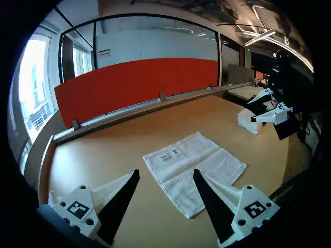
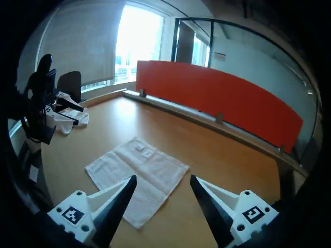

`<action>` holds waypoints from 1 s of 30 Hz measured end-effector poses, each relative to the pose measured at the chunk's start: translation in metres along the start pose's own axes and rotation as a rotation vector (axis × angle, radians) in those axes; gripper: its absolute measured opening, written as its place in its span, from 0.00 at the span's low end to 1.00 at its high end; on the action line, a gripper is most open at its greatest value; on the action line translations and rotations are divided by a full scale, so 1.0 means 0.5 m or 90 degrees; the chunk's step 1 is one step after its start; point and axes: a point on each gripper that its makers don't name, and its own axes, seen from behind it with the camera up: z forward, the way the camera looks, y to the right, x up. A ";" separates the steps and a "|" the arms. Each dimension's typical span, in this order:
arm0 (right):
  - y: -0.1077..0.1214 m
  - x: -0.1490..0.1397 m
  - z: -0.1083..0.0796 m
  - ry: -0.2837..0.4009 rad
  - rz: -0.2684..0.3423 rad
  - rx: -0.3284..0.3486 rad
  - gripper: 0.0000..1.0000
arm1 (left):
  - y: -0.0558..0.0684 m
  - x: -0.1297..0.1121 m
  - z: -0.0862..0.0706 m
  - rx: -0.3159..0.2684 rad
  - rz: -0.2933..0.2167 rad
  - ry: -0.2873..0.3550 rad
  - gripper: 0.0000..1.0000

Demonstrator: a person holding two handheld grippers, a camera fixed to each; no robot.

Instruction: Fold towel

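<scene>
Lying flat on the table (image 1: 124,140), the towel (image 1: 194,163) sits at 12 o'clock before the left gripper (image 1: 165,171) and right gripper (image 2: 163,177), jaws released.

1. Daylight through the window (image 2: 138,41) is blown out to plain white in the right gripper view. The left gripper view has the same glare at its left edge.
2. Ceiling light strips (image 1: 265,37) glow at the upper right of the left gripper view.
3. The table (image 2: 231,165) is evenly lit, with a pale sheen near the window and only faint, soft shadows.
4. The fisheye lens bends the red screen (image 1: 136,82) into an arc, and the edges fall dark.
5. The centre is sharp: the towel (image 1: 198,155) shows its weave.
</scene>
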 end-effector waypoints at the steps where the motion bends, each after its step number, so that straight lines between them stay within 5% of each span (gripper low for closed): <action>1: -0.004 -0.010 0.005 -0.004 0.002 0.003 1.00 | 0.004 -0.010 0.005 -0.003 0.001 -0.004 0.96; 30: -0.085 -0.265 0.112 -0.127 -0.007 0.072 1.00 | 0.097 -0.252 0.126 -0.083 0.013 -0.137 0.97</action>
